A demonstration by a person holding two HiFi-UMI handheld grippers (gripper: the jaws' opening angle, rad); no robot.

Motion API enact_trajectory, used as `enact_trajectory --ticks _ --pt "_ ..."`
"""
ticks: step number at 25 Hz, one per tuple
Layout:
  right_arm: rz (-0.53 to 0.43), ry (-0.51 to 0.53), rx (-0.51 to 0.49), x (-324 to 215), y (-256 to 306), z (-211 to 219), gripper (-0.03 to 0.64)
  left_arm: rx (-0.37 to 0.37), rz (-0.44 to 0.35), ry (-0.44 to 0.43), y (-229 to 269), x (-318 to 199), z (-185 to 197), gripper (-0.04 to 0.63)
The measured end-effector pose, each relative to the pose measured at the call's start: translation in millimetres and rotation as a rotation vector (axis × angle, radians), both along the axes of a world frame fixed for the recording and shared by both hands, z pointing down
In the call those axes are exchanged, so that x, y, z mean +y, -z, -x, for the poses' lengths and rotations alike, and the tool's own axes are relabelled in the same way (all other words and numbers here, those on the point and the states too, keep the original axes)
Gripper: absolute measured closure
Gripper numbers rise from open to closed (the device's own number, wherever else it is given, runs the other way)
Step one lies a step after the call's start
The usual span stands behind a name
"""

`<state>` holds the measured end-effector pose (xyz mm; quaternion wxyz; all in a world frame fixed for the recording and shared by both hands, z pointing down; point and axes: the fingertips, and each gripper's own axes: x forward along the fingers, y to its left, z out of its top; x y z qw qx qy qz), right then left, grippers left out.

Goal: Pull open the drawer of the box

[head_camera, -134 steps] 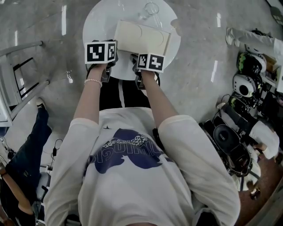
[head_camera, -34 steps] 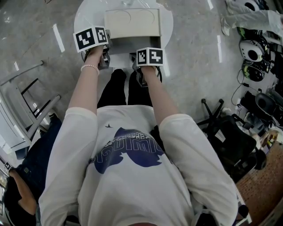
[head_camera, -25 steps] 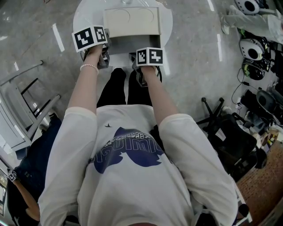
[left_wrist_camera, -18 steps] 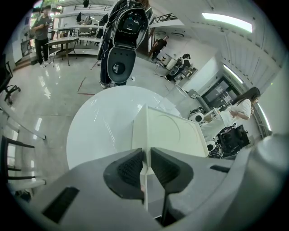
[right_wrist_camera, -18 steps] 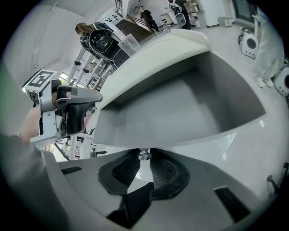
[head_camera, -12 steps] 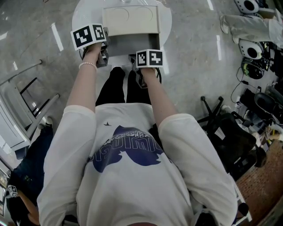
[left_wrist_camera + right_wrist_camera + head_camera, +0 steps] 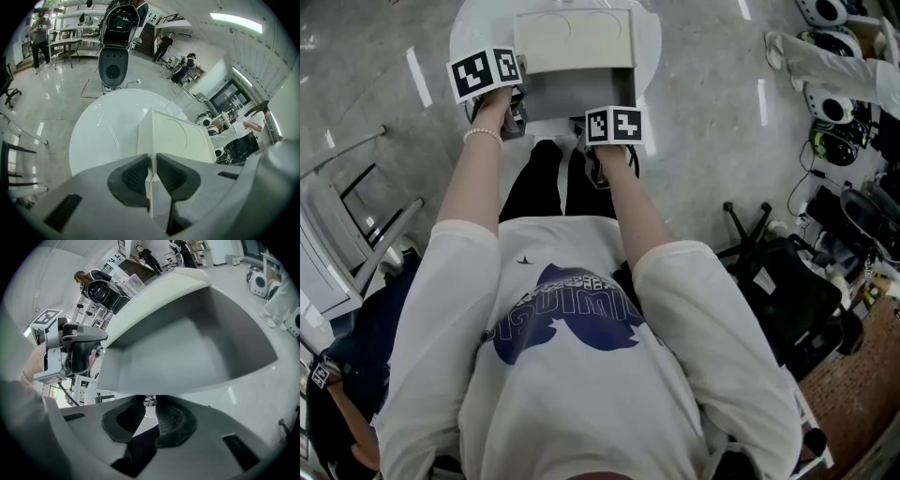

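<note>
A person in a white printed T-shirt (image 7: 572, 375) leans over a round white table (image 7: 469, 37), a gripper in each hand. A cream box (image 7: 574, 39) sits on the table. Its grey drawer (image 7: 577, 96) stands open and juts out toward the person over the table's near edge.

The left gripper (image 7: 151, 171) is clamped on the box's near left corner. Its two black ribbed pads press from both sides on a thin cream edge of the box, with the round tabletop spreading out behind. A bead bracelet (image 7: 483, 134) circles the wrist of the hand that holds it.

The right gripper (image 7: 150, 409) is at the middle of the drawer's front. Its jaws are closed on a small shiny knob (image 7: 150, 402), just below the front edge. From that gripper's view the drawer's inside shows bare and grey, and the left gripper appears at the box's far side.

In the hall behind the table stands a black-shelled chair (image 7: 115, 47), and several people are farther off.
</note>
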<state>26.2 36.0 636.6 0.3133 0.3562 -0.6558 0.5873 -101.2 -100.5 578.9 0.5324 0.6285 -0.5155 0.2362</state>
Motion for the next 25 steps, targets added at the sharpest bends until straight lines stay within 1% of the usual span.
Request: enact_trajectory --ticks 13,25 --pt "0.013 0.003 -0.007 17 -2 0 0.555 0.002 0.003 -0.006 0 0 -1 0.532" --pt "0.018 -0.014 -0.008 17 -8 0 0.555 0.000 0.004 -0.012 -1 0 0 0.532"
